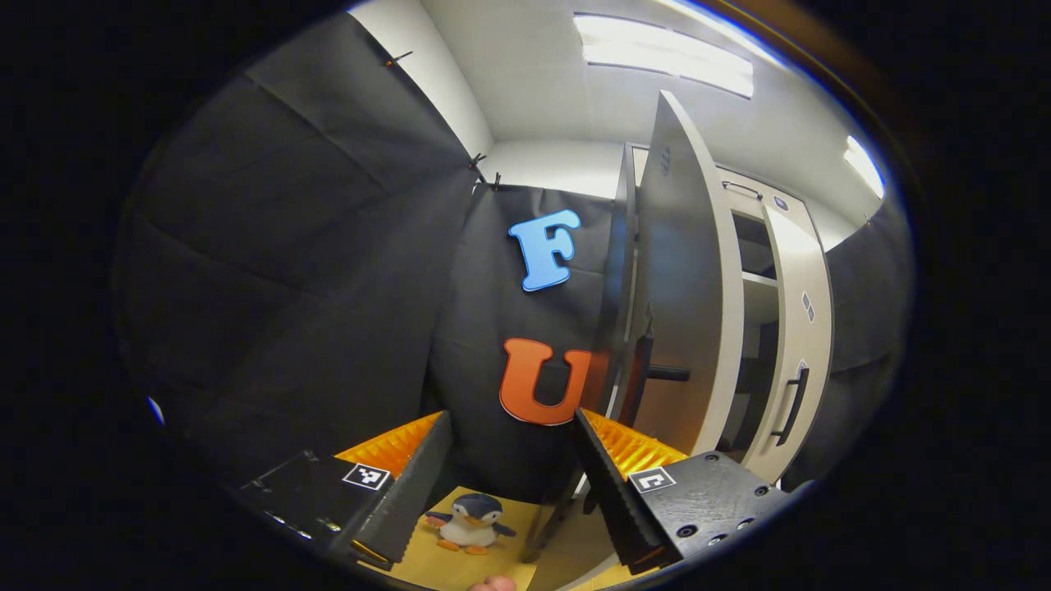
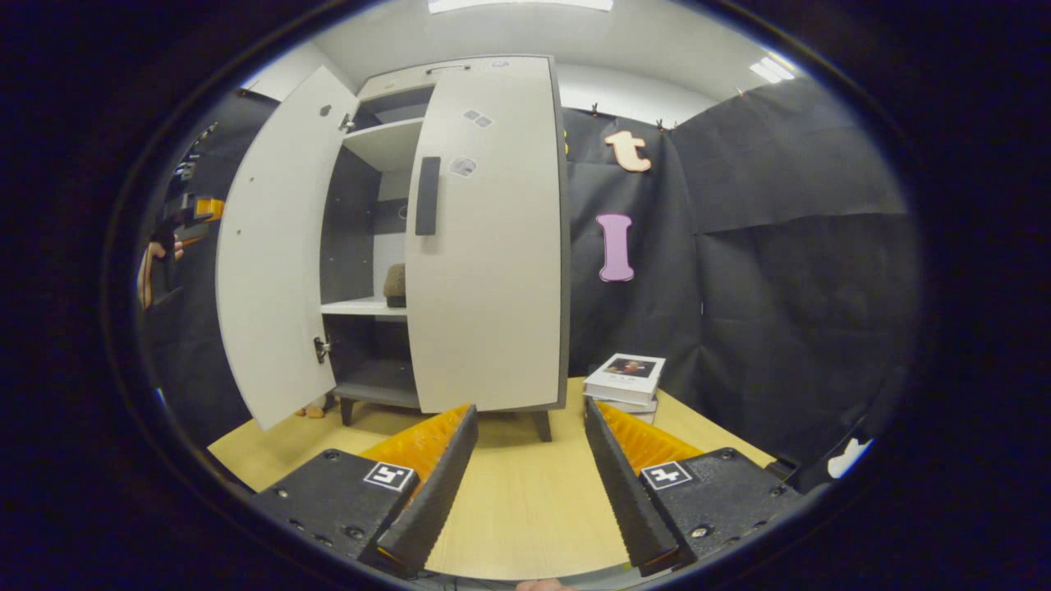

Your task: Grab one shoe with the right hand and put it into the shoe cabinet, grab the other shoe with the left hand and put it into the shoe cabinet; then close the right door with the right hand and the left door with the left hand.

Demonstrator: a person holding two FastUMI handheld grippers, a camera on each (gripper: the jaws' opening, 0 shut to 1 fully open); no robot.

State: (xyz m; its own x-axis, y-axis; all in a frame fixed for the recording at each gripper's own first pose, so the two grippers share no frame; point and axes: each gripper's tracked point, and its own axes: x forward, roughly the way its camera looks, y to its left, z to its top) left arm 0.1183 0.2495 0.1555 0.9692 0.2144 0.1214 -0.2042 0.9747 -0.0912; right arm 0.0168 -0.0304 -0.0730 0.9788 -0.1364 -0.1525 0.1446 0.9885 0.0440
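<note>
Pale worktop (image 2: 525, 492), cabinet (image 2: 493, 246) with its right door nearly shut.
One shoe (image 2: 395, 286) sits on the middle shelf; my left door (image 2: 271, 263) stands open, and I see both grippers' jaws spread, empty.

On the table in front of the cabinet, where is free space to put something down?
The bare strip of table between the right hand-held gripper and the cabinet is free, as is the patch below the left door. It is crowded by the books at the cabinet's right.
</note>
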